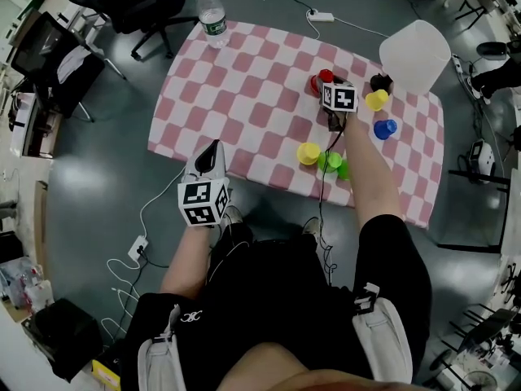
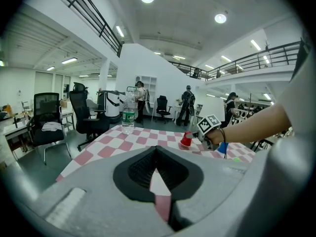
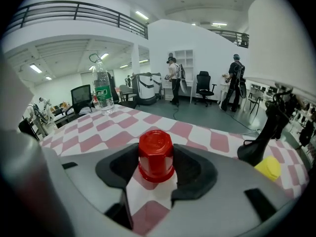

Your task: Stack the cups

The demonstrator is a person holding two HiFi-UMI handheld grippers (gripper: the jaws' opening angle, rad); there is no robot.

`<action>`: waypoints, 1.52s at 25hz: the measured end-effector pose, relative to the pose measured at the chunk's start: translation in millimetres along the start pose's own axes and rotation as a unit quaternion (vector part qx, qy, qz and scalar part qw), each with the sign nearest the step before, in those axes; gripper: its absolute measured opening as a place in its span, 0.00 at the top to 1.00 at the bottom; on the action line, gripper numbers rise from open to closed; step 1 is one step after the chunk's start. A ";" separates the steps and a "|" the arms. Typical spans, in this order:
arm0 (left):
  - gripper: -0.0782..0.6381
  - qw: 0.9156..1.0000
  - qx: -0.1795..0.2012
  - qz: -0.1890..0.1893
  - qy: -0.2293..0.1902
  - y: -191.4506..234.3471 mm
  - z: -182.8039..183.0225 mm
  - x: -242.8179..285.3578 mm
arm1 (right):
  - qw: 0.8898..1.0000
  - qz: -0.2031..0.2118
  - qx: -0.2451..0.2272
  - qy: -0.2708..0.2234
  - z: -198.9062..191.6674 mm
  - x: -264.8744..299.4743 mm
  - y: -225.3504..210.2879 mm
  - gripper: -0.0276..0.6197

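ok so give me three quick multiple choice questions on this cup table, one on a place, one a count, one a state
1. Where on the table does the water bottle stand?
A. at its far left corner
B. at its near right corner
C. in its middle

2. How many yellow cups stand on the table?
A. one
B. two
C. four

3. How does the red cup between the right gripper jaws stand?
A. mouth up
B. on its side
C. upside down

Answers:
1 A: in the head view the bottle stands at the far left edge of the checked cloth.
2 B: one is beside the black cup, and a second yellow cup is near the front edge.
3 C: its closed flat base faces up and its wider rim rests on the cloth.
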State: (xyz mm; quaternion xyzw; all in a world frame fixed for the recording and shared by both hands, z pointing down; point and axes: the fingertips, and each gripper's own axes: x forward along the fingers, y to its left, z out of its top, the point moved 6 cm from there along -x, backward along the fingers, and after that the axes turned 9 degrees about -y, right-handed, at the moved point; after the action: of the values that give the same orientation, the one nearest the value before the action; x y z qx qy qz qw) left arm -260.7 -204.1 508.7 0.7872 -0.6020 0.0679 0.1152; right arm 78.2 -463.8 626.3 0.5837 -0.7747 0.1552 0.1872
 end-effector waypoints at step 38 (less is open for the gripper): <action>0.87 0.986 0.030 -0.152 -0.059 -115.3 32.7 -8.6 | 0.996 0.080 -0.050 0.000 0.8 -239.6 60.0 0.62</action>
State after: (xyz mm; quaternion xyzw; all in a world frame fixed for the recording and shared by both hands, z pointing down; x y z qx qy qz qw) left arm -153.0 -176.0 463.6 0.8753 -0.4787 0.0209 0.0652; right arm 79.9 -245.2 511.4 0.5096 -0.8258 0.1304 0.2034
